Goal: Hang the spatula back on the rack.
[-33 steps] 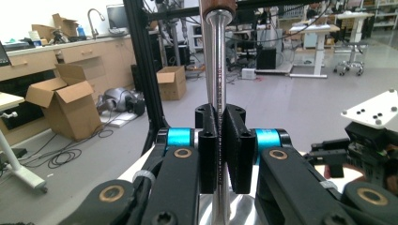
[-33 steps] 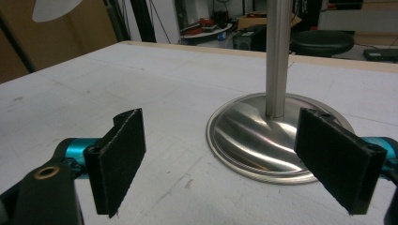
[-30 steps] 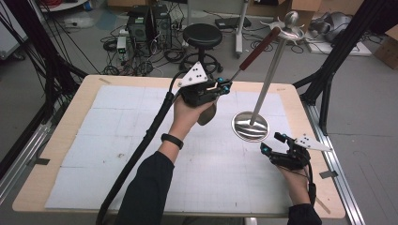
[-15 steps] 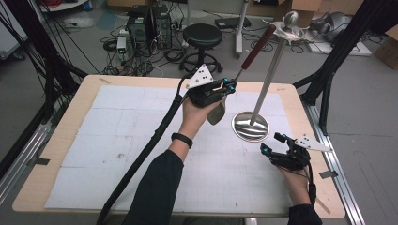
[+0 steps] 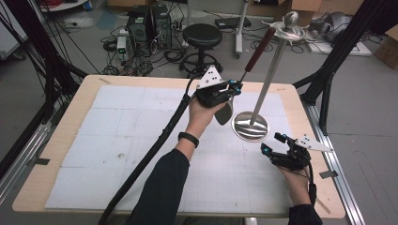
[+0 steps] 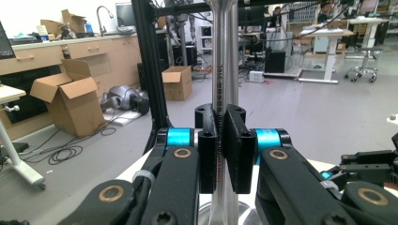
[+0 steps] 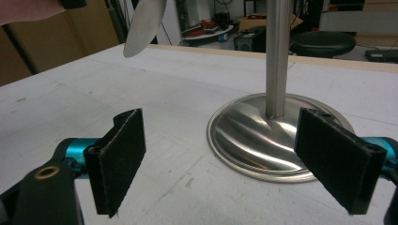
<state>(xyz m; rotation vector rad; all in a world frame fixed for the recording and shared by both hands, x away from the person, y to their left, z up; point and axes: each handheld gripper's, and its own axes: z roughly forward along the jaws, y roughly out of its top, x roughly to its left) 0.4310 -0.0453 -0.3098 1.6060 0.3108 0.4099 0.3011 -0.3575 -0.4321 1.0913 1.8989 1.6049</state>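
While we hold the left gripper (image 5: 231,89) raised over the far side of the table (image 5: 70,117), its jaws are pressed together on the thin metal shank of a kitchen utensil (image 5: 244,74). The dark red handle (image 5: 261,45) slants up and away toward the top of the utensil stand (image 5: 274,65), and the flat steel blade (image 5: 225,112) hangs below the gripper, above the white mat (image 5: 117,140). We judge that the tool is gripped by the shank so that its handle end is free to be brought to the crown of hooks (image 5: 289,27) at the top of the pole; whether the handle has a hanging hole, we cannot tell.

From the left gripper view, the closed pads (image 6: 234,147) line up directly with the steel pole (image 6: 224,51) behind them, which suggests we are aiming at the stand.

Our right gripper (image 5: 271,144) rests low near the table's right edge, just beside the stand's round base (image 5: 250,126), apart from it. Its jaws stand wide apart and hold nothing; in the right gripper view the base (image 7: 263,140) and pole (image 7: 278,51) lie between the two pads (image 7: 121,157), as if ready to steady the stand.

No container is on the table; the stand's hooks, as far as we can see, carry nothing.
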